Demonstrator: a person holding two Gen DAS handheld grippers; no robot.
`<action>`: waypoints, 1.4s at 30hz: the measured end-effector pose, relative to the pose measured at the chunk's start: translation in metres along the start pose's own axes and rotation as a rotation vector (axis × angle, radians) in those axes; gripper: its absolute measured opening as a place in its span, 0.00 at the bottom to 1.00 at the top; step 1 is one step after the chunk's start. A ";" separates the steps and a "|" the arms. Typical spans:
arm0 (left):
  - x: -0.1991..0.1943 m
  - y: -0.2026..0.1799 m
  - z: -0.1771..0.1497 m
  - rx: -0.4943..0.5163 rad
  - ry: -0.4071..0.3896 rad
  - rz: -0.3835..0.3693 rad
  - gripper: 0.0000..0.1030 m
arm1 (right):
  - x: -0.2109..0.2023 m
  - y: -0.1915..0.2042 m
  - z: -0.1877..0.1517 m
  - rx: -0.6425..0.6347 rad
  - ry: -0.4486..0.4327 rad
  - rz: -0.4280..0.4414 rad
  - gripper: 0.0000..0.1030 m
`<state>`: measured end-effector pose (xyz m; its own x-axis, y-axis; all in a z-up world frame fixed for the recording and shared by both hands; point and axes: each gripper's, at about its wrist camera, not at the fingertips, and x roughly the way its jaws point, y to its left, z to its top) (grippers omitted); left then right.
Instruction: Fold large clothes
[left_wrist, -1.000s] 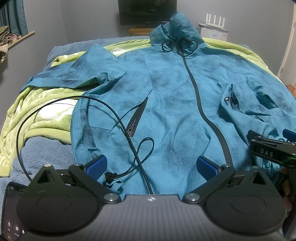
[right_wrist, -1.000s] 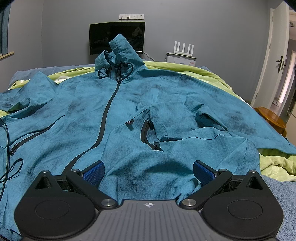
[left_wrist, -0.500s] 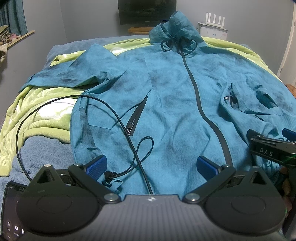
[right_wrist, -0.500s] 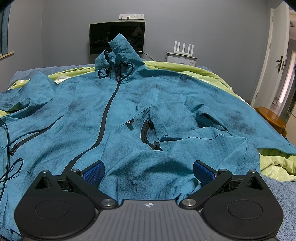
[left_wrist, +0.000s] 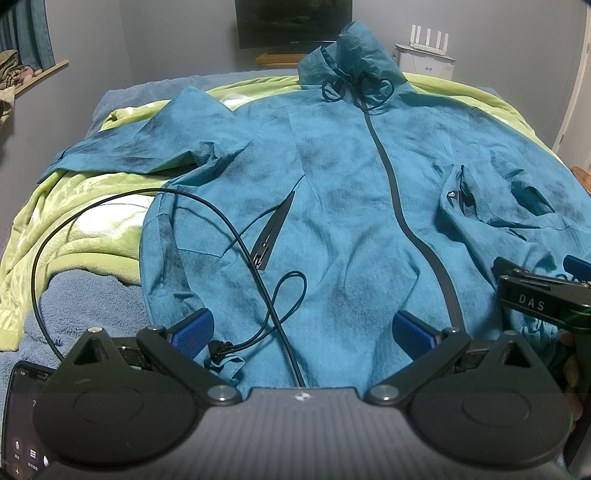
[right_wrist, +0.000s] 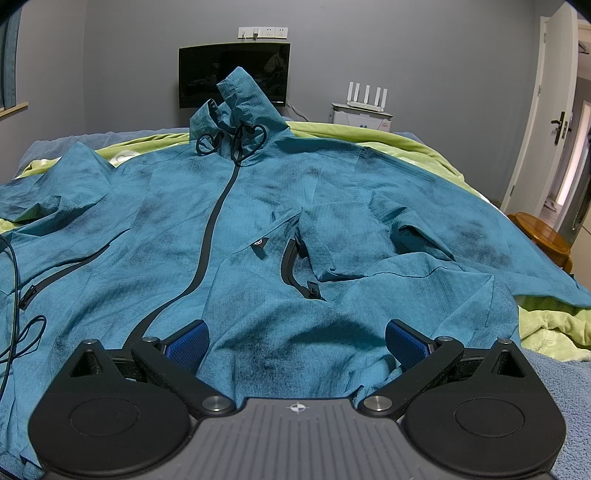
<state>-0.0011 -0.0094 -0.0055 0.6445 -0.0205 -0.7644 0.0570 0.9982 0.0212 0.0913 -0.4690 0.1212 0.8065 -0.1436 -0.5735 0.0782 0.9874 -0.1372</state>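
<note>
The teal jacket (left_wrist: 351, 221) lies spread flat, front up, with 0 folds made; left gripper (left_wrist: 301, 328) and right gripper (right_wrist: 295, 341) hover at its hem, jaws spread, gripping nothing

A large teal jacket (left_wrist: 343, 206) with a hood lies spread out, front side up, on a bed, with the hood at the far end and the hem at the near end. Its dark front zipper (left_wrist: 402, 206) is closed from the collar down to the hem, and black drawstrings (right_wrist: 231, 142) curl at the neck. The sleeves are wrinkled and folded at both sides, and the two slanted pocket zippers are open.
</note>
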 end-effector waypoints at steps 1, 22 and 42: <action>0.000 0.000 0.000 0.000 0.000 0.000 1.00 | 0.000 0.000 0.000 0.000 0.000 0.000 1.00; -0.002 0.013 0.015 -0.013 -0.013 -0.055 1.00 | -0.034 -0.043 0.033 0.113 -0.166 0.064 1.00; 0.027 0.271 0.104 -0.161 -0.307 0.074 1.00 | 0.053 -0.342 0.008 0.789 -0.114 -0.190 0.88</action>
<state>0.1111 0.2545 0.0461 0.8429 0.0604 -0.5347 -0.1037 0.9933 -0.0513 0.1118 -0.8134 0.1441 0.7894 -0.3476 -0.5060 0.5745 0.7088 0.4094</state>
